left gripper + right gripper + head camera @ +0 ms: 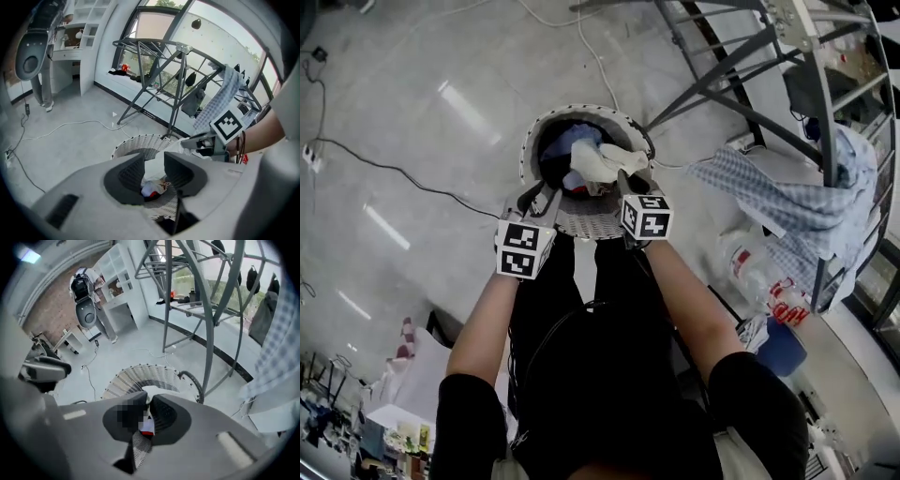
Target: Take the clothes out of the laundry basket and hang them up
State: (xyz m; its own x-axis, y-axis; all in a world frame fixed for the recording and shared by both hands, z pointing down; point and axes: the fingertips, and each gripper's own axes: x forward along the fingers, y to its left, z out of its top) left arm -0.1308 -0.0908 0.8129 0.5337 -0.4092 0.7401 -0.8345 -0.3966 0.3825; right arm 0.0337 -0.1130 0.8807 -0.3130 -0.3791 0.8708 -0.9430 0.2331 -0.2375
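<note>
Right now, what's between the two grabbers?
In the head view, the near rim of the laundry basket lies between the left gripper and the right gripper, which pinches a white cloth.

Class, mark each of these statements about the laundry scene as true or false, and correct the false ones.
1. The right gripper is shut on a white garment. True.
2. The laundry basket is empty. False: clothes lie in it, among them a blue garment.
3. A checked cloth hangs on the drying rack. True.
4. The left gripper has its fingers pressed together. False: the left gripper's fingers stand apart.
5. The laundry basket stands on a table. False: it stands on the floor.
</note>
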